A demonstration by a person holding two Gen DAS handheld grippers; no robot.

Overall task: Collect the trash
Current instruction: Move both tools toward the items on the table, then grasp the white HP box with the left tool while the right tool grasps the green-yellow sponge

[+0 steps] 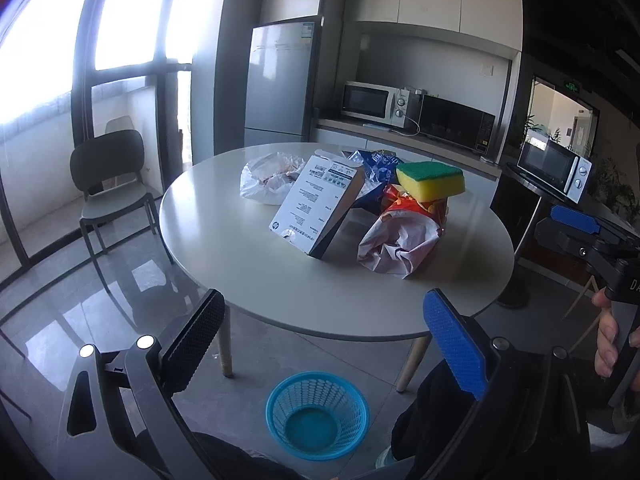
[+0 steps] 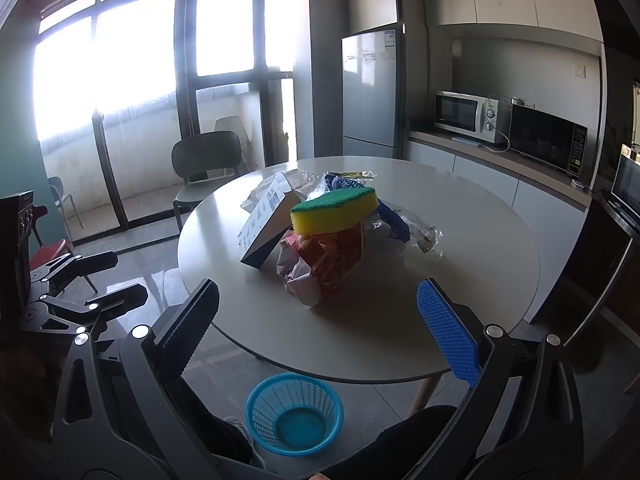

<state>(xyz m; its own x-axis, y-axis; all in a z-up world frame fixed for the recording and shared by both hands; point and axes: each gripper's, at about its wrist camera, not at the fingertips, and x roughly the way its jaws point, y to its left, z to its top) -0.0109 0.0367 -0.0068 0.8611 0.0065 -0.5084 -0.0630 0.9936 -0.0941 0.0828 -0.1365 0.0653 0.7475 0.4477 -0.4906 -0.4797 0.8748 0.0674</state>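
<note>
Both tongs stand wide and hold nothing: the left tongs [image 1: 320, 344] and the right tongs [image 2: 320, 328] hang short of the near edge of the round surface [image 1: 224, 248], tilted a little downward toward it. The trash is piled in the middle of the surface: a leaning printed carton [image 1: 316, 208], a crumpled red and white wrapper [image 1: 400, 240] with a yellow and green sponge [image 1: 432, 178] resting on top of it, a blue plastic bag [image 1: 374, 166] behind, and a clear plastic bag [image 1: 268, 178] at the far left of the pile. The blue wastebasket [image 1: 318, 414] stands on the floor just in front of the surface, near the person's legs, and looks empty.

The step in hand, I judge, is the first pick. It seems best to begin with the piece that is free on top, the sponge, because pulling the wrapper first would probably make the sponge fall. The right tongs are nearer to it. Close on the two long sides of the sponge, lift straight up, and then release low over the wastebasket. The carton only leans, so it may tip over if its neighbours are disturbed; the left tongs could take it by the upper edge.
</note>
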